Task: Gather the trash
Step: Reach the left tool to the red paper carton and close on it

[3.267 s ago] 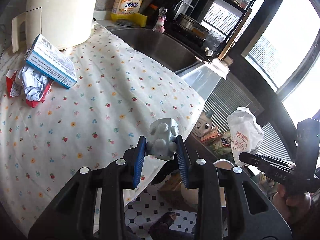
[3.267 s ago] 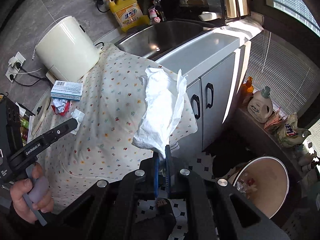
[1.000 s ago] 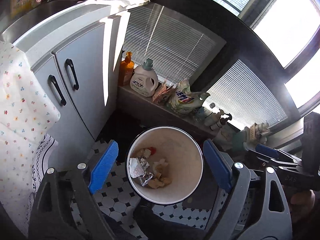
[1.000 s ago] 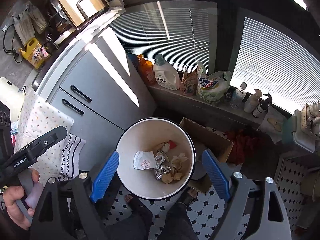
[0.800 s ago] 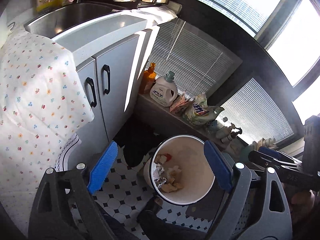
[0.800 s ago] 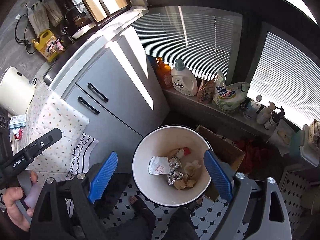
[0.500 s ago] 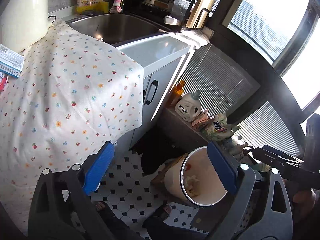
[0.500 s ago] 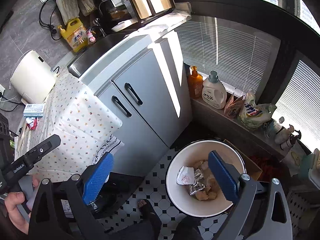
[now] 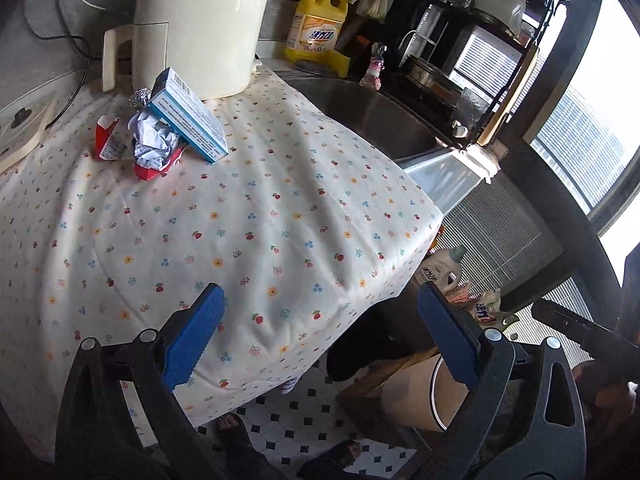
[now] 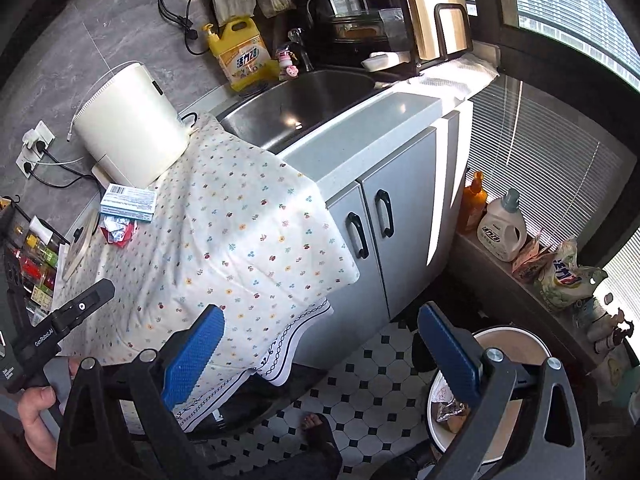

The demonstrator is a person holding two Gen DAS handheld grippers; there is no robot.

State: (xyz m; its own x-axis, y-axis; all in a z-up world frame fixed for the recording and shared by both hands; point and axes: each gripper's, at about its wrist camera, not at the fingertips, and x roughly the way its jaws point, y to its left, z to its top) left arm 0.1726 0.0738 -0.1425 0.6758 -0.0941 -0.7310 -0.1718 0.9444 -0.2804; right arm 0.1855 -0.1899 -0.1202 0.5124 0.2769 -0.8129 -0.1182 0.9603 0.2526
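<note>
Down by the floor at my right, the white bin (image 10: 516, 334) is sitting on the black-and-white tiles (image 10: 372, 364), holding crumpled foil and paper scraps (image 10: 448, 408). Up on the flowered cloth (image 9: 248, 216) more trash is waiting: a blue-and-white box (image 9: 188, 116) is leaning on a crumpled wrapper (image 9: 150, 140), with a red carton (image 9: 108, 142) just beside, all near the cream appliance (image 9: 200, 20). Beyond it the steel sink (image 10: 304, 100) and yellow detergent jug (image 10: 240, 54) are showing. My left gripper (image 9: 320, 332) is hovering over the cloth's edge, jaws having just been opening, spread wide with nothing between them. My right gripper (image 10: 320, 344) is doing likewise, released and empty, tilting downward
</note>
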